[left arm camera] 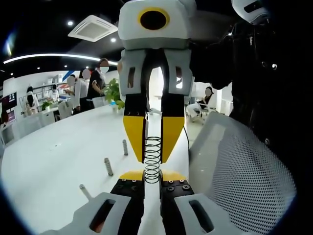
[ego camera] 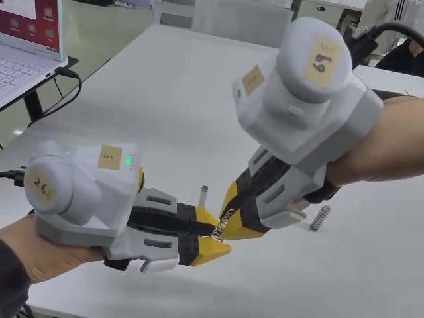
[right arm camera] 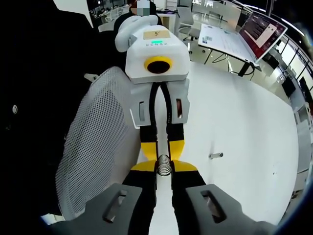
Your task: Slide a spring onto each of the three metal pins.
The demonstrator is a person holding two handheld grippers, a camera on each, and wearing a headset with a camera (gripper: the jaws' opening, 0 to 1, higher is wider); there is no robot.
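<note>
A small steel spring [ego camera: 225, 221] is pinched at both ends where the two yellow-tipped grippers meet tip to tip. My left gripper [ego camera: 215, 236] comes in from the lower left and is shut on the spring's near end [left arm camera: 152, 172]. My right gripper [ego camera: 227, 225] reaches down from the upper right and is shut on the far end [right arm camera: 165, 165]. One upright metal pin [ego camera: 203, 195] stands just behind the tips. The left gripper view shows three pins [left arm camera: 125, 147] [left arm camera: 108, 166] [left arm camera: 85, 191] in a row on the white table [ego camera: 165, 99], left of the jaws. Another spring [ego camera: 320, 217] stands to the right.
A laptop [ego camera: 20, 40] on a stand with a black cable [ego camera: 71, 85] sits at the far left. A white mesh chair [left arm camera: 234, 161] stands by the table's near edge. Several people stand in the background of the room.
</note>
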